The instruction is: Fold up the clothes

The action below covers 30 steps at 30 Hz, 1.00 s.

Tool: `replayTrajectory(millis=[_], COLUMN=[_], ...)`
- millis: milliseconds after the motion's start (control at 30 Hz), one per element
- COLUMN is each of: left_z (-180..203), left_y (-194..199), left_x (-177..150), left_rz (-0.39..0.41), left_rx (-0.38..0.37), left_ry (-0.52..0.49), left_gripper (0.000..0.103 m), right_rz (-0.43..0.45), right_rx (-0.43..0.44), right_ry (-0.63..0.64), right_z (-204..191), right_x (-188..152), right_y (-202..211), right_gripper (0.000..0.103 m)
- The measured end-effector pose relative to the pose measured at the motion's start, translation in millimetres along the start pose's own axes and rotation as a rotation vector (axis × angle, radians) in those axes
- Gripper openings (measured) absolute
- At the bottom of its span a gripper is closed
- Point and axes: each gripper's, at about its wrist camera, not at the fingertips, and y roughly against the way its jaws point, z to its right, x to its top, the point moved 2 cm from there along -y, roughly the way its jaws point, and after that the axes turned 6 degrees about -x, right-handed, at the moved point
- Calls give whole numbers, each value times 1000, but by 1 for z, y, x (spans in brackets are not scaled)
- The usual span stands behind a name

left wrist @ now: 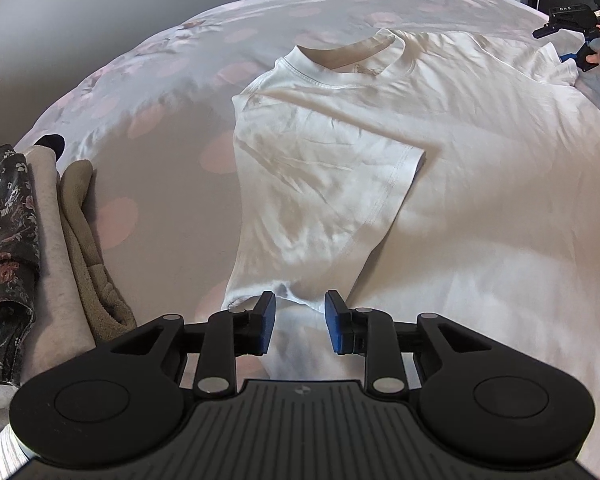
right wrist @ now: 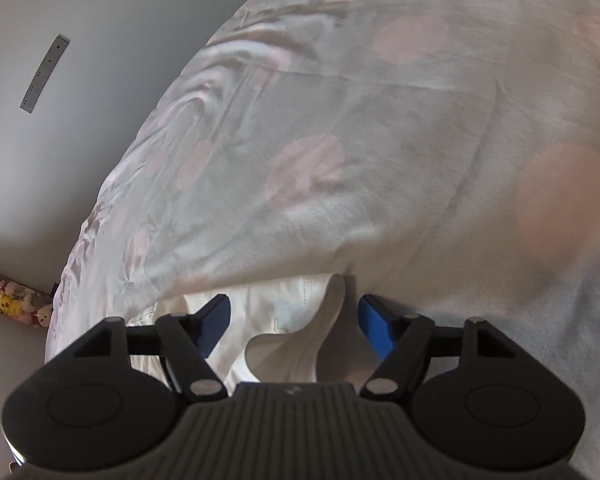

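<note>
T-shirt (left wrist: 380, 152) lies on the bed (left wrist: 160, 128), 1 side folded; left gripper (left wrist: 300, 320) and right gripper (right wrist: 294, 330) gape empty, so a shallow pinch could drag that fold loose.

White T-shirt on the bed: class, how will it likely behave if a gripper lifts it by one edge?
The white T-shirt probably droops limply: it lies creased, one sleeve folded over. It looks thin, so likely light. On the smooth bedcover it may slide and bunch when pushed.
</note>
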Motion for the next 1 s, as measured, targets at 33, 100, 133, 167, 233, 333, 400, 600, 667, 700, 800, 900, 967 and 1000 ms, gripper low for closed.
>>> replayTrajectory(millis=[33,100,133,167,233,333,400,600,667,700,800,900,967,1000], left_z=[1,4,5,6,7,8,9,8,8,9,9,8,8,8], left_y=[0,-2,-2,-3,-4,-5,-5,-6,-4,-3,0,2,4,5], left_x=[0,-1,-2,-3,-4,-5,-6,-12,-15,-15,-16,-16,-16,-15], left_rz=[0,-5,-8,-11,-15,-25,-26,-38,-41,-41,-38,-32,-26,-21], left_rx=[-2,-5,-7,-8,-11,-13,-15,-12,-12,-13,-12,-11,-13,-13], left_ry=[-2,-11,-16,-17,-16,-10,-8,8,7,6,4,10,12,13], left_gripper=[25,27,28,29,31,31,31,31,31,31,31,31,31,31], right_rz=[3,10,15,22,34,37,24,-5,-5,-4,-7,23,51,64], right_rx=[13,35,37,39,36,37,46,31,5,-8,-4,45,60,60], right_ry=[-1,3,11,12,0,-8,16,40,52,56,49,84,144,183], right_z=[1,1,0,0,0,0,-2,-6,-8,-7,-3,-11,-25,-35], right_x=[0,1,1,0,0,1,2,3,4,4,5,4,4,4], right_y=[-1,-2,-2,-2,-1,-2,-3,-3,-4,-4,-1,11,22,29], right_gripper=[77,79,79,80,80,80,83,83,61,44,21,11,9,9])
